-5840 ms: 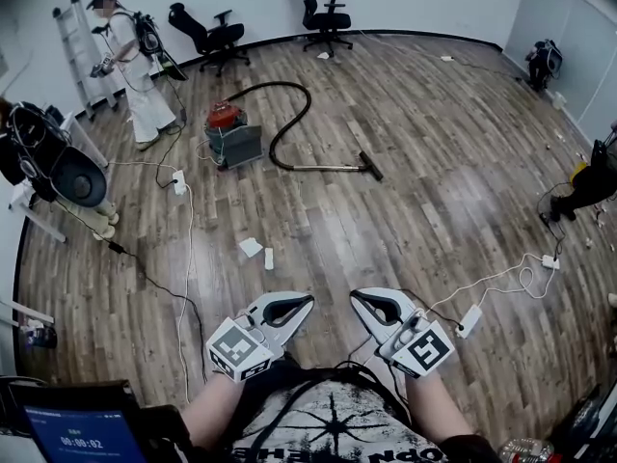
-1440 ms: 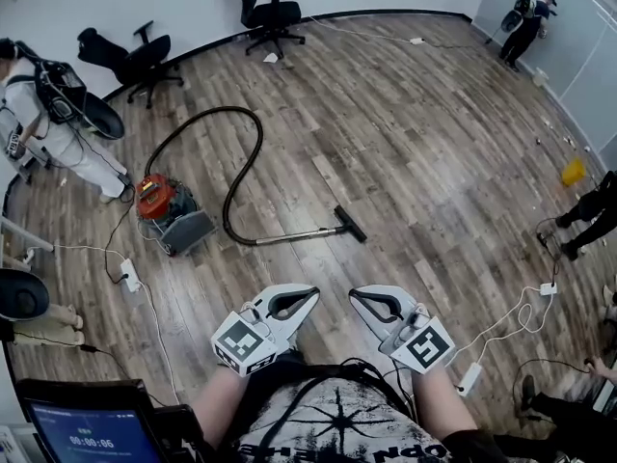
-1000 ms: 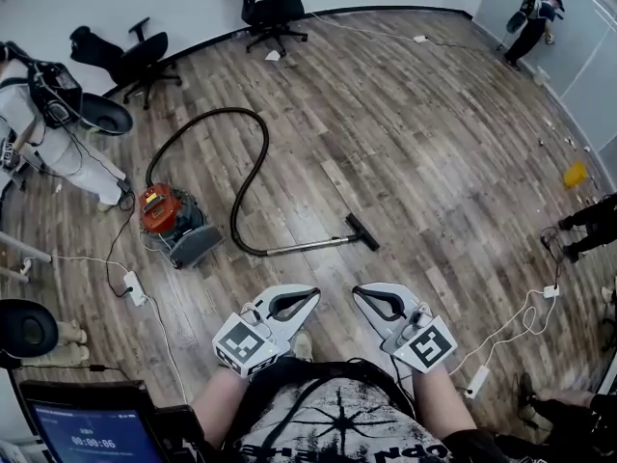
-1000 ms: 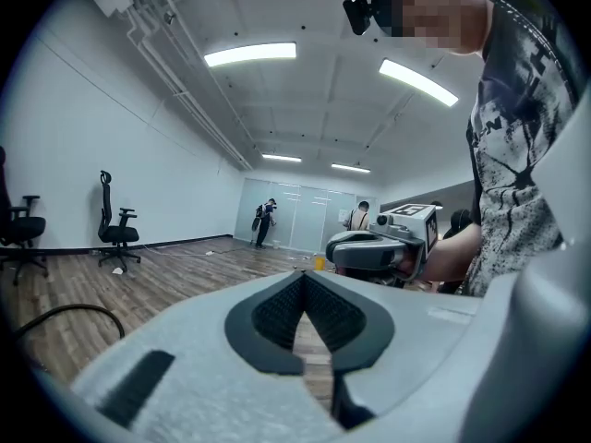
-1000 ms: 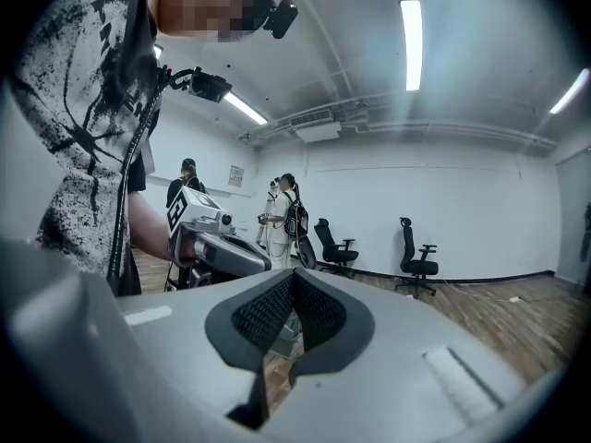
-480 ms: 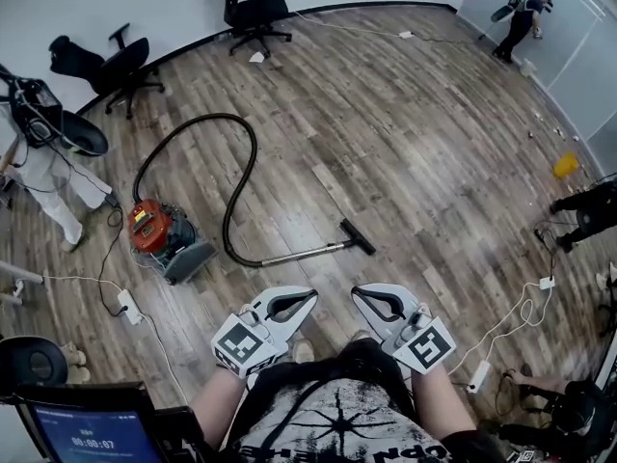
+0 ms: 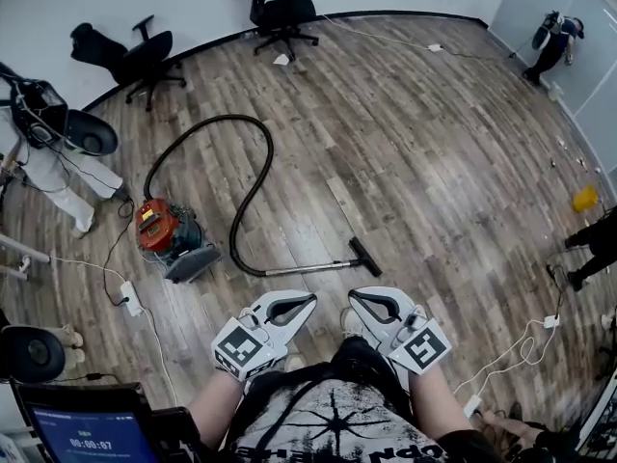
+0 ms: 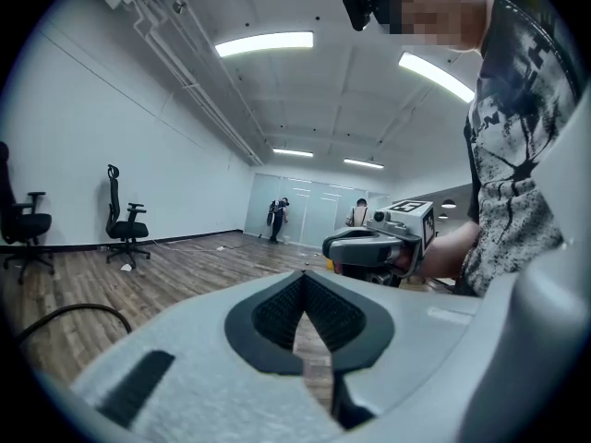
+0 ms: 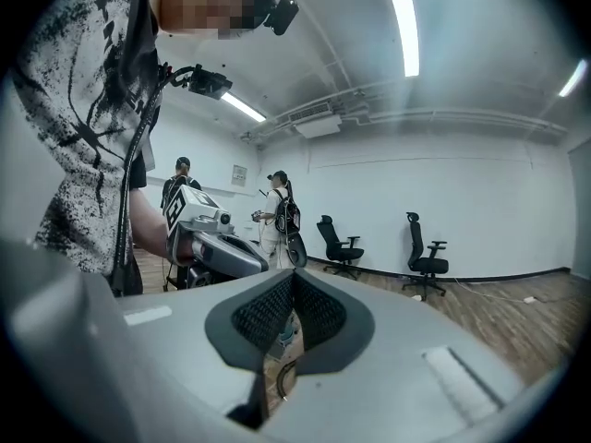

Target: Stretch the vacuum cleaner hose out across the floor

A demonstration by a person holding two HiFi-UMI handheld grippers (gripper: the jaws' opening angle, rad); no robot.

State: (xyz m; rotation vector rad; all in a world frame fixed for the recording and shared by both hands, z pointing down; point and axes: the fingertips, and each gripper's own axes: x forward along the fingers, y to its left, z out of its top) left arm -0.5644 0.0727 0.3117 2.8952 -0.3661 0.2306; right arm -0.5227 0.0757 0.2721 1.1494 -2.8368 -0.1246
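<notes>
A red and grey vacuum cleaner (image 7: 166, 237) stands on the wood floor at the left. Its black hose (image 7: 253, 189) loops up and round, then runs into a metal wand (image 7: 308, 269) that ends in a black floor nozzle (image 7: 364, 256). The left gripper (image 7: 310, 300) and the right gripper (image 7: 353, 296) are held close to the body, tips facing each other, both shut and empty, just short of the nozzle. In the left gripper view the right gripper (image 8: 325, 246) shows ahead, and a bit of hose (image 8: 55, 321) lies at the left.
Two black office chairs (image 7: 130, 51) (image 7: 281, 13) stand by the far wall. A person in white (image 7: 48, 167) stands at the left edge, others at the right. A white power strip (image 7: 129, 299) and cables lie on the floor left, another cable (image 7: 516, 340) right. A tablet (image 7: 72, 432) is at bottom left.
The view has shifted as the person walks forward: the nozzle and wand now lie closer to the grippers. Both grippers keep the same pose, still shut.
</notes>
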